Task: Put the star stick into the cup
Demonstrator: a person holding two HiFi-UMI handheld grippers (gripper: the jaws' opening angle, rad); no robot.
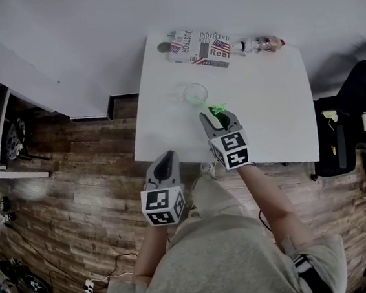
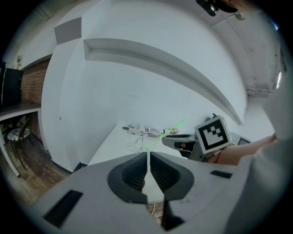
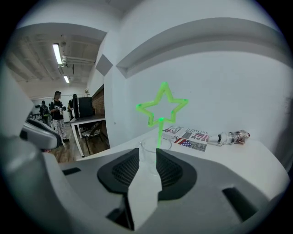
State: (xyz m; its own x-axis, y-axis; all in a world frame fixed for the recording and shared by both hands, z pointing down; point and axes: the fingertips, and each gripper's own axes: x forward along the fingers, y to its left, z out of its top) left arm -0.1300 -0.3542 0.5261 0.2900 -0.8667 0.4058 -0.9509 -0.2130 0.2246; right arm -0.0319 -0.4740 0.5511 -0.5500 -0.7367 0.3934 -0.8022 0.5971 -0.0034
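Left gripper (image 2: 149, 156) fingers clenched, empty; right gripper (image 3: 147, 155) fingers released; star stick (image 3: 160, 130) foot hidden at cup (image 3: 151, 142).

On the surface (image 1: 277, 113) the cup (image 1: 195, 94) stands before a paper (image 1: 200, 46), which lies at the far edge with a bottle (image 1: 260, 44) to its right. The star stick (image 1: 216, 109) leans from the cup toward my right tool (image 1: 219, 117), just before it. My left tool (image 1: 165, 160) hangs further left and nearer me, off the surface's near edge.

White table (image 1: 278, 119): clear cup (image 1: 195, 94), printed pouch (image 1: 200, 48), small bottle (image 1: 260, 44).
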